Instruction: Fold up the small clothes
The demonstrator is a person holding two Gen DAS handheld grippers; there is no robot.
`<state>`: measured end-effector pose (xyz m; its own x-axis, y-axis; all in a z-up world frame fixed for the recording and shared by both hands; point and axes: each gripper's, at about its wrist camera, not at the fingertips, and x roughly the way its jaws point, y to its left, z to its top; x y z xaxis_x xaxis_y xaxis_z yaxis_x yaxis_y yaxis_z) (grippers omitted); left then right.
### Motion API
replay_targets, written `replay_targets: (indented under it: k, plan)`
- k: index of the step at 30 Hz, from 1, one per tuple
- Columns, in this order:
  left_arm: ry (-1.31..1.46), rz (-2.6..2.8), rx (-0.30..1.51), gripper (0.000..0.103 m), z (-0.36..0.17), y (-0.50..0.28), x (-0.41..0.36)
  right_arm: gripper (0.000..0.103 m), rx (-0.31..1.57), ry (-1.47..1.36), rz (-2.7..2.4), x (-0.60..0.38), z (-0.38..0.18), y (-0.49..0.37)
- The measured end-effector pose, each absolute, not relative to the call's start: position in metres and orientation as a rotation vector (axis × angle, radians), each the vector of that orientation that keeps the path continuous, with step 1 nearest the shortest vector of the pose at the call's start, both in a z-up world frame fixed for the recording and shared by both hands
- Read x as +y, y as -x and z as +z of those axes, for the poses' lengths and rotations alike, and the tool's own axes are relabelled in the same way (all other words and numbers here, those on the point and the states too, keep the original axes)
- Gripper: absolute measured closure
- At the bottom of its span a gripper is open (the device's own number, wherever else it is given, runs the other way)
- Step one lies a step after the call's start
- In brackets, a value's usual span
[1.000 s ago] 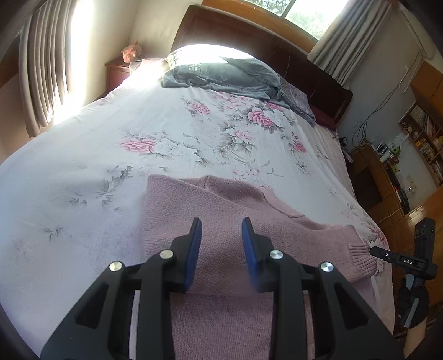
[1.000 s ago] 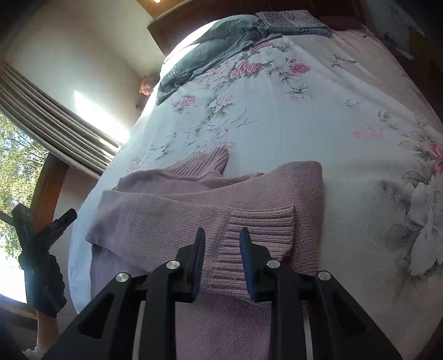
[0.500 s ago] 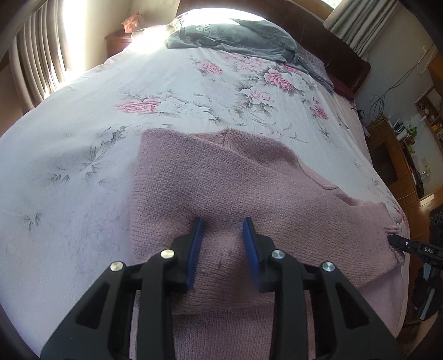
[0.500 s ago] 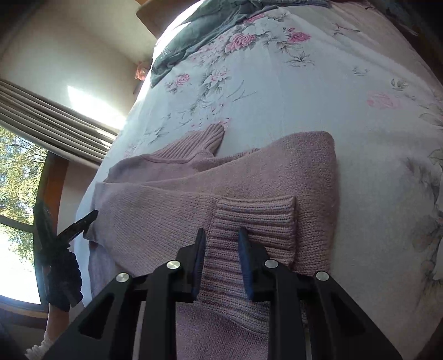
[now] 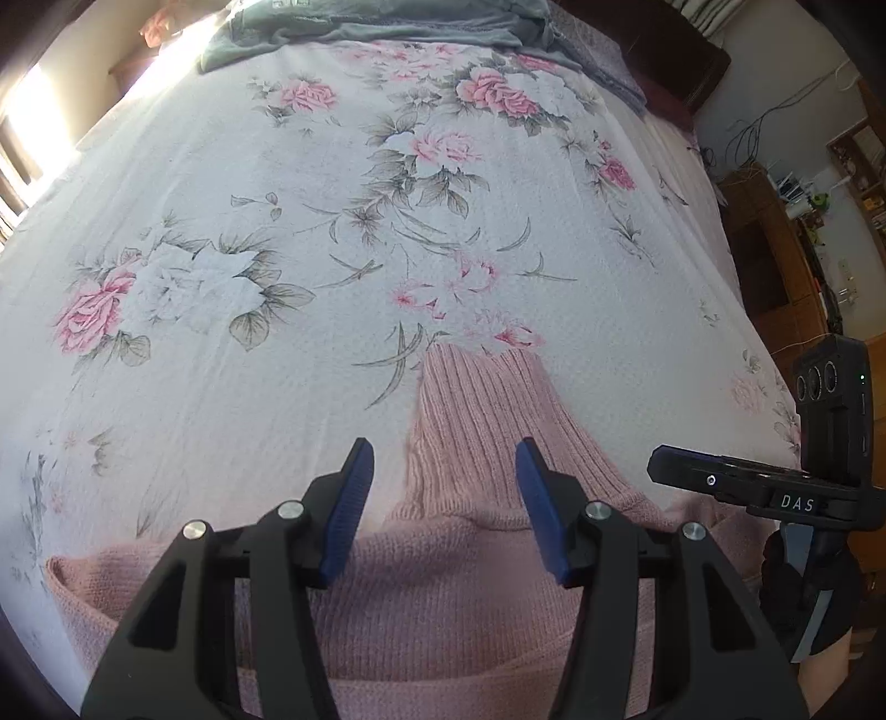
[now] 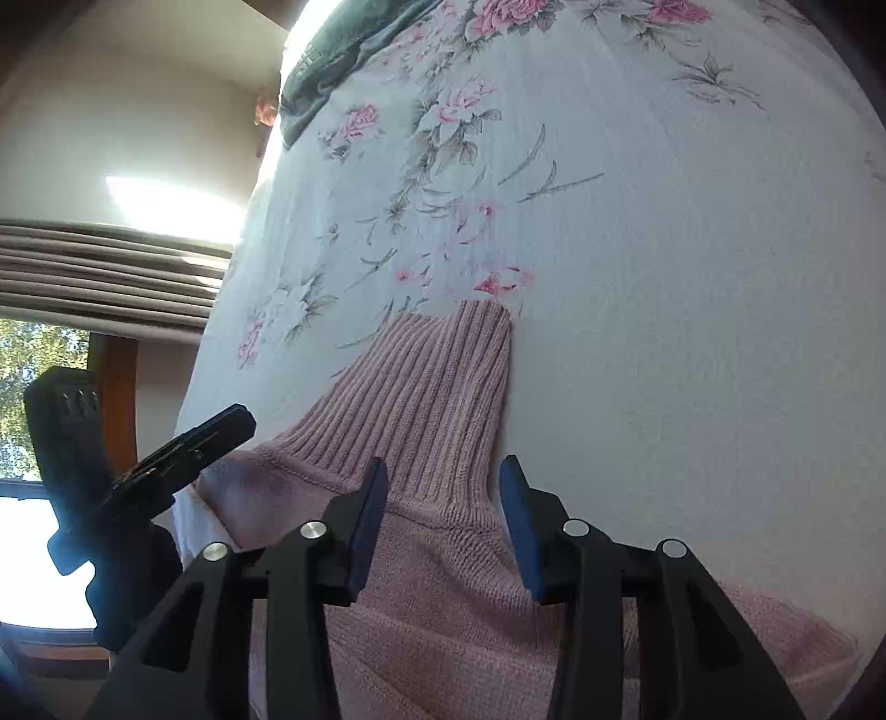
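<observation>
The left gripper [image 5: 440, 487] hangs low over the near edge of the white bedspread printed with pink roses [image 5: 266, 232], its blue-padded fingers [image 5: 349, 515] spread wide with nothing between them. It looks placed there to line up on the folded bundle beneath it, not to grip yet. Under and ahead of it lies the dusty-pink knitted sweater [image 5: 443, 615], gathered into a thick folded band across the near edge of the bed, its ribbed roll collar [image 5: 476, 410] pointing away toward the headboard and lying flat on the cover. To the right, the right gripper [image 6: 443, 512] hovers over the same collar base, its own fingers equally wide apart and empty, straddling the ribbing without touching it. The knit looks soft and bulky, with slack edges. Far up the bed sits a crumpled grey garment [image 5: 354, 25].
</observation>
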<state>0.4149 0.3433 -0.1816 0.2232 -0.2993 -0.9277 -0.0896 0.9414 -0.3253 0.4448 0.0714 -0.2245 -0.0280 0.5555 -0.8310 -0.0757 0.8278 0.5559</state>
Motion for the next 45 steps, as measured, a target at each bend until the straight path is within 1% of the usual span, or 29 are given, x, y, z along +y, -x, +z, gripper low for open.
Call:
replay_targets:
  k: [4, 11, 20, 23, 24, 25, 26, 27, 28, 31, 36, 41, 45]
  plan:
    - [0.334, -0.165, 1.423, 0.05, -0.213, -0.436, 0.332, 0.058, 1.583, -0.374, 0.488, 0.082, -0.252, -0.463]
    - [0.432, -0.197, 1.511, 0.048, -0.251, -0.45, 0.336, 0.056, 1.624, -0.345, 0.481, 0.093, -0.273, -0.479]
    - [0.496, -0.25, 1.539, 0.048, -0.271, -0.452, 0.334, 0.054, 1.659, -0.431, 0.501, 0.095, -0.298, -0.483]
    - [0.49, -0.26, 1.528, 0.05, -0.274, -0.451, 0.333, 0.055, 1.657, -0.486, 0.513, 0.091, -0.305, -0.483]
    - [0.491, -0.264, 1.523, 0.057, -0.275, -0.451, 0.332, 0.065, 1.655, -0.499, 0.511, 0.09, -0.306, -0.482]
    - [0.49, -0.273, 1.52, 0.07, -0.276, -0.45, 0.331, 0.074, 1.654, -0.519, 0.522, 0.089, -0.307, -0.481]
    - [0.486, -0.273, 1.511, 0.076, -0.276, -0.449, 0.33, 0.087, 1.651, -0.531, 0.536, 0.089, -0.306, -0.48]
    - [0.479, -0.27, 1.495, 0.087, -0.274, -0.448, 0.33, 0.092, 1.637, -0.528, 0.548, 0.09, -0.302, -0.478]
    - [0.473, -0.269, 1.471, 0.093, -0.27, -0.447, 0.33, 0.093, 1.612, -0.511, 0.553, 0.092, -0.296, -0.478]
    - [0.489, -0.283, 1.354, 0.094, -0.246, -0.44, 0.337, 0.095, 1.507, -0.524, 0.599, 0.09, -0.266, -0.474]
    - [0.49, -0.392, 1.104, 0.094, -0.178, -0.412, 0.34, 0.095, 1.308, -0.545, 0.729, 0.079, -0.189, -0.451]
    - [0.447, -0.487, 0.914, 0.094, -0.121, -0.358, 0.329, 0.095, 1.129, -0.451, 0.838, 0.073, -0.115, -0.403]
    - [0.417, -0.531, 0.823, 0.093, -0.1, -0.305, 0.329, 0.095, 1.053, -0.359, 0.876, 0.068, -0.087, -0.349]
